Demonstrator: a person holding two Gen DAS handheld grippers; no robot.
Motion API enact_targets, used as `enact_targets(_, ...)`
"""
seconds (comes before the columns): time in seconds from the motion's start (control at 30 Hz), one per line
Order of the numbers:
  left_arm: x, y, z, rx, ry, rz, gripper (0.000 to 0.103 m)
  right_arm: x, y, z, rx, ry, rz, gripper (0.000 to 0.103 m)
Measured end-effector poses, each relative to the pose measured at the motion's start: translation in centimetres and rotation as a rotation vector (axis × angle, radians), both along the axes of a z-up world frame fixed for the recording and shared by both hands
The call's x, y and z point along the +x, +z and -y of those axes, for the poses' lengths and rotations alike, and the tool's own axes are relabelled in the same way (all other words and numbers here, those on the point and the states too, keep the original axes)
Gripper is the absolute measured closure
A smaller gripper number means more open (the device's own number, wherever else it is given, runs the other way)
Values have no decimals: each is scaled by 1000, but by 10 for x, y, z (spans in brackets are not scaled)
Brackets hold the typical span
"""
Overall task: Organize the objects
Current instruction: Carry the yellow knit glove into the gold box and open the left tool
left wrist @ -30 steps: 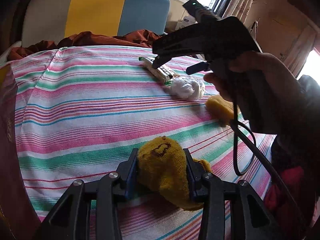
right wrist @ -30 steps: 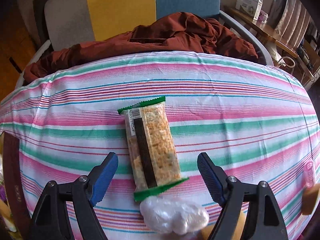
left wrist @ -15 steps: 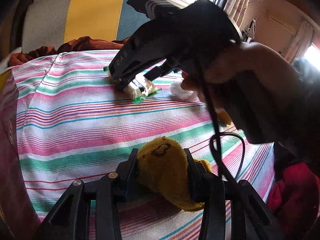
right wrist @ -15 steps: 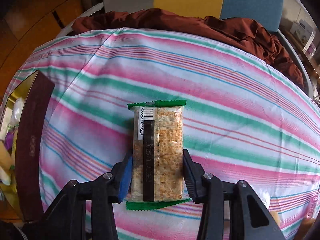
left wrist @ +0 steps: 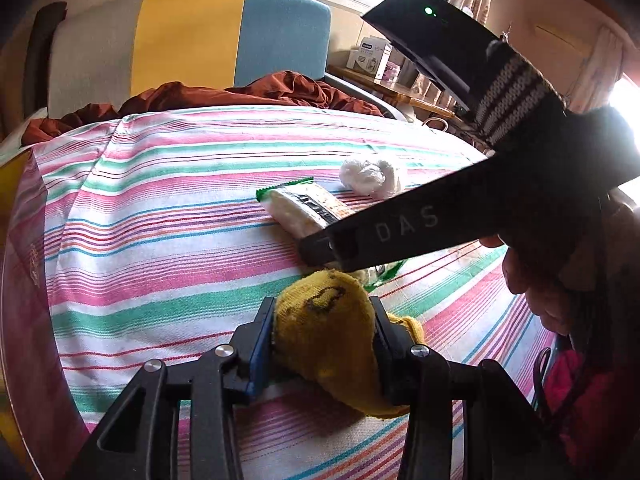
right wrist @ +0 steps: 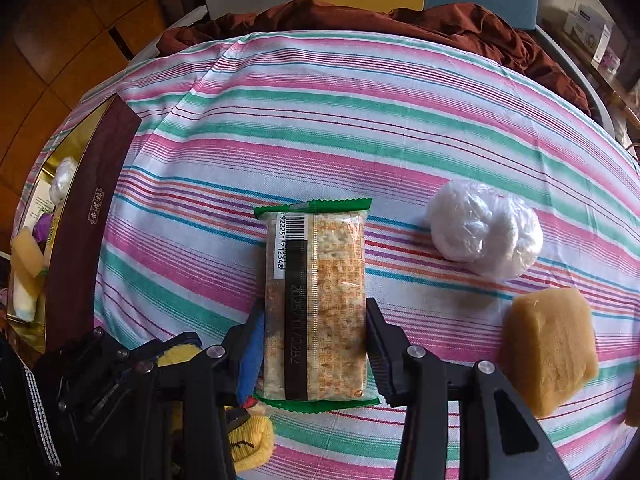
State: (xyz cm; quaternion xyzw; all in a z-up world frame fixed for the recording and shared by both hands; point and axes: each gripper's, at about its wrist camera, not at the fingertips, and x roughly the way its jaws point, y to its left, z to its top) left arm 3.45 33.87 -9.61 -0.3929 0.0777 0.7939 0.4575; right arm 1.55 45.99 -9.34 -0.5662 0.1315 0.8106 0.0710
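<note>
My left gripper (left wrist: 323,326) is shut on a yellow knitted sock (left wrist: 326,334) just above the striped cloth. My right gripper (right wrist: 314,320) is shut on a green-edged cracker packet (right wrist: 316,300) and holds it over the cloth; the packet also shows in the left wrist view (left wrist: 304,208), right beyond the sock. A white plastic-wrapped ball (right wrist: 484,236) and a tan block (right wrist: 550,346) lie to the right of the packet. The left gripper and sock (right wrist: 250,444) show at the lower left of the right wrist view.
A dark brown box (right wrist: 86,224) with a gold inside stands at the cloth's left edge and holds several small items. A rumpled brown cloth (right wrist: 400,20) and a striped chair back (left wrist: 192,40) lie beyond the far edge.
My right gripper closed on the cracker packet and carried it toward me and the left gripper. The left gripper kept its hold on the sock.
</note>
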Motion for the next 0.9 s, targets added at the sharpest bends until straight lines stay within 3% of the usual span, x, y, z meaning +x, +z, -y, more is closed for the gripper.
enact_targets(0.13, 1, 1, 0, -8, 6, -18, 57, -6, -1, 7, 48, 8, 2, 57)
enact_targets(0.9, 9, 3, 0, -47, 20, -71, 55, -1, 2, 4, 82, 44, -13, 57)
